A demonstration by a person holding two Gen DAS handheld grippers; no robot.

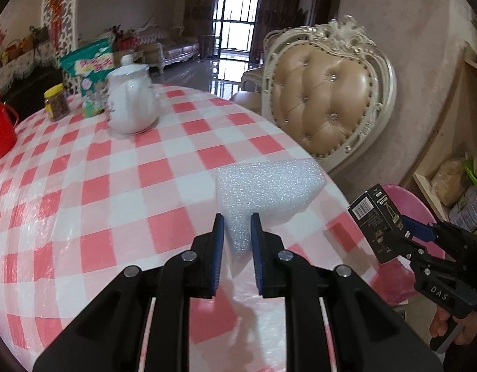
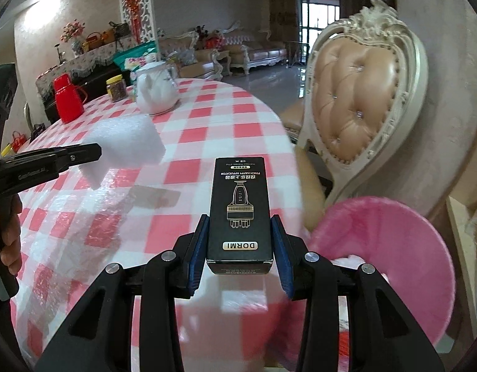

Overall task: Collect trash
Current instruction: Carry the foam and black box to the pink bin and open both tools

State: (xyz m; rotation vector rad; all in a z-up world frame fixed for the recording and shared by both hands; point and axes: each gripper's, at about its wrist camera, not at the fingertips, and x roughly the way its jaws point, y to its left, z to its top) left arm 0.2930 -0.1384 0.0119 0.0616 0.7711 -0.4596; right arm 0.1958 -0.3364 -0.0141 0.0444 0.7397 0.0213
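Fingertips of our left gripper (image 1: pixel 237 226) clamp the narrow corner of a white foam wedge (image 1: pixel 263 192), lifted above the round table in a red-and-white checked cloth (image 1: pixel 114 186). Our right gripper (image 2: pixel 240 226) pinches a black cardboard box marked DORMI (image 2: pixel 238 210) between its 2 blue pads (image 2: pixel 196 257), past the table's edge, beside a pink plastic bin (image 2: pixel 393 248).

The left gripper (image 1: pixel 237 226) is held low and level, its blue pads clamped on a narrow corner of the foam block (image 1: pixel 263 192). The right gripper (image 2: pixel 240 232) is closed around a black box (image 2: pixel 240 207), held up off to the side. A bare hand (image 1: pixel 455 325) is partly seen on its handle, probably the right one.
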